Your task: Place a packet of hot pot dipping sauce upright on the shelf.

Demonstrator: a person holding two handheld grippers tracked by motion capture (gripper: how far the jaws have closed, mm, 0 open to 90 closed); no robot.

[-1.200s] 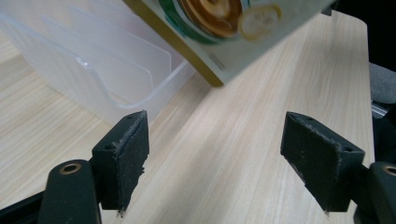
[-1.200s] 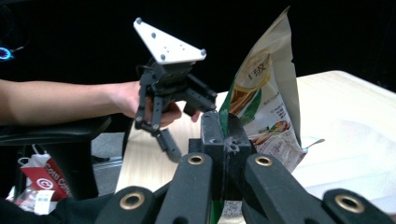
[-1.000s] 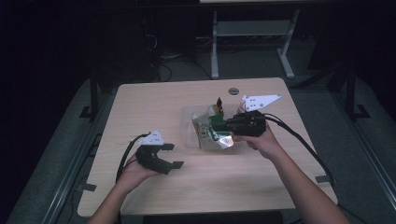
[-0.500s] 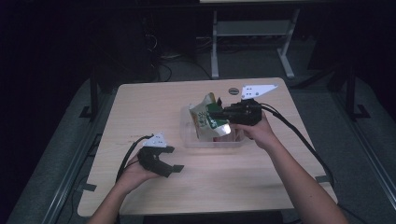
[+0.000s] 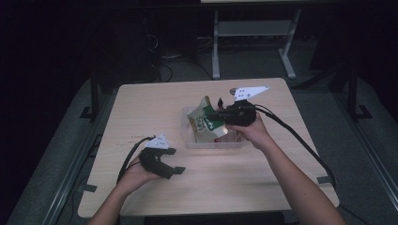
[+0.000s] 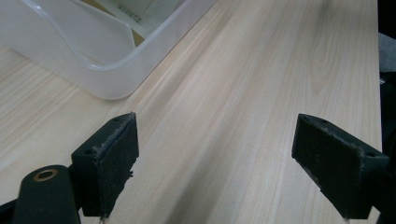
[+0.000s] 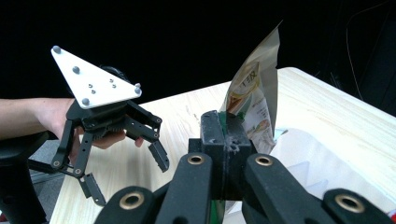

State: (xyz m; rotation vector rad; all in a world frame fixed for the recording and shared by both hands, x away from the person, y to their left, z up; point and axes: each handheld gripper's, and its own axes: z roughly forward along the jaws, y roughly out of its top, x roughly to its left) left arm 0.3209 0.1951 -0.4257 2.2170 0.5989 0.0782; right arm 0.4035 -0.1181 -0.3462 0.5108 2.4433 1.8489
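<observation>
Clear bin (image 5: 192, 140) sits mid-desk (image 5: 141, 108). Right tongs (image 5: 215, 114) clamped on a green-and-white pouch (image 5: 202, 123), held tilted above the bin's far side. Left tongs (image 5: 174, 165) spread wide, low over the desk near-left of the bin, well apart from it. Cables trail from both.
</observation>
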